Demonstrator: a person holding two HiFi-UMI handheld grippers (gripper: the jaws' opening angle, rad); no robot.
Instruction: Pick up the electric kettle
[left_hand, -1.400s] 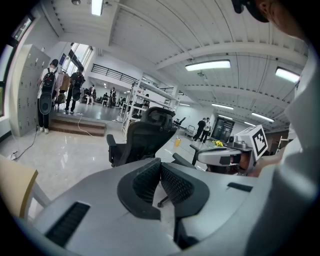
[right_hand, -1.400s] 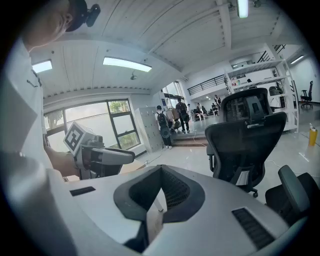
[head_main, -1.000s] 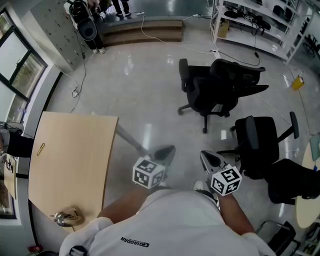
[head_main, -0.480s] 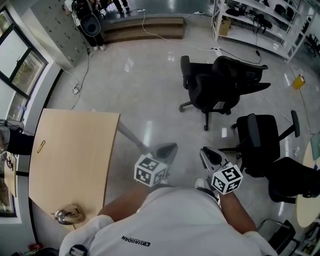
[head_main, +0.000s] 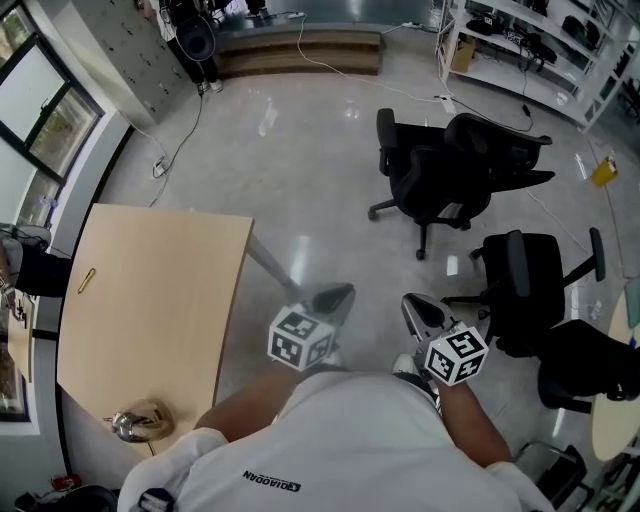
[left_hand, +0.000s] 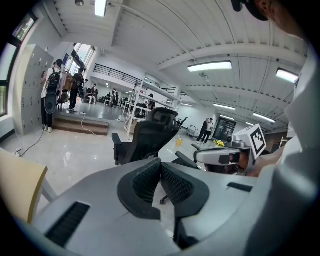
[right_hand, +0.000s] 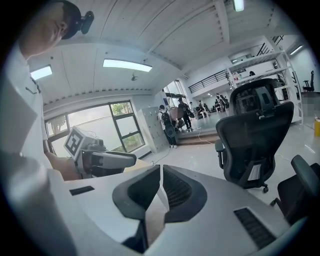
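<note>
L claw (head_main: 343, 293) & R claw (head_main: 409, 303) closed, empty; shiny rounded metal kettle (head_main: 130, 426) on pale wood table (head_main: 150, 300).

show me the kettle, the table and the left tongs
kettle (head_main: 126, 428): head view, its shiny metal body
table (head_main: 150, 300): head view, bare wooden top
left tongs (head_main: 338, 295): head view, the closed tips

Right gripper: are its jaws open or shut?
Shut. The right gripper shows its two ribbed pads meeting at the tips, nothing held between them.
</note>
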